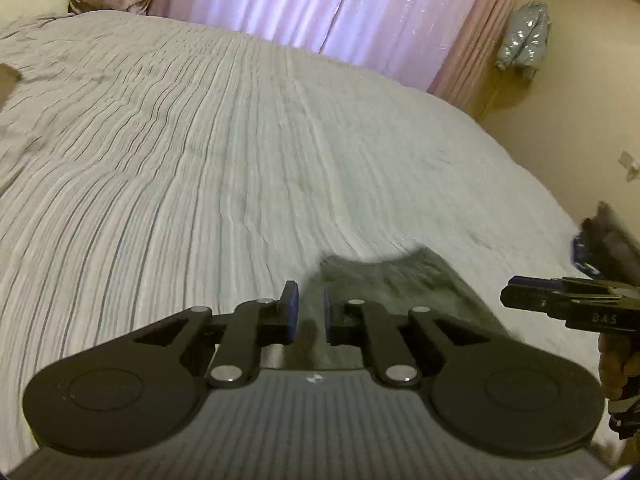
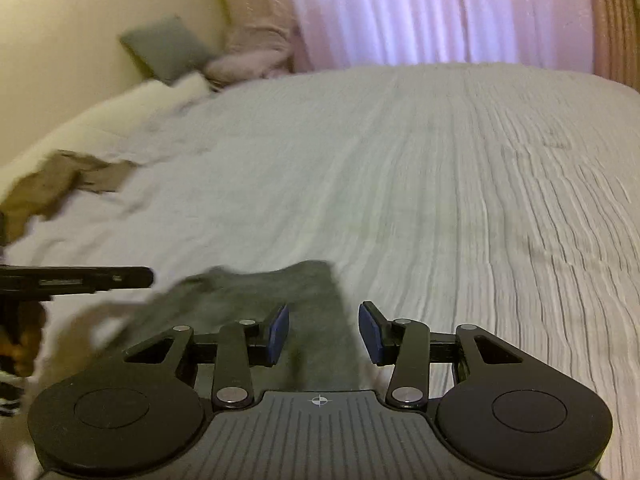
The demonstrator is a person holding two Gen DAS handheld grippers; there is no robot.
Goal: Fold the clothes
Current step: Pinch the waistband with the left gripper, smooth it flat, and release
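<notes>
A dark grey garment [image 1: 404,284] lies on the white ribbed bedspread [image 1: 240,140] just ahead of both grippers; it also shows in the right wrist view [image 2: 280,296]. My left gripper [image 1: 310,312] has its jaws a narrow gap apart, over the garment's left edge, with nothing clearly pinched. My right gripper [image 2: 323,334] is open, its blue pads either side of a strip of the grey cloth. Each gripper shows side-on in the other's view: the right one [image 1: 560,300], the left one [image 2: 80,278]. Both views are motion-blurred.
A brown garment [image 2: 52,188] lies at the bed's left side. Pillows and a pink blanket [image 2: 248,56] are at the head. Pink curtains [image 1: 328,4] hang behind the bed. A silvery jacket [image 1: 524,36] hangs on the right wall. The bedspread [image 2: 440,160] stretches ahead.
</notes>
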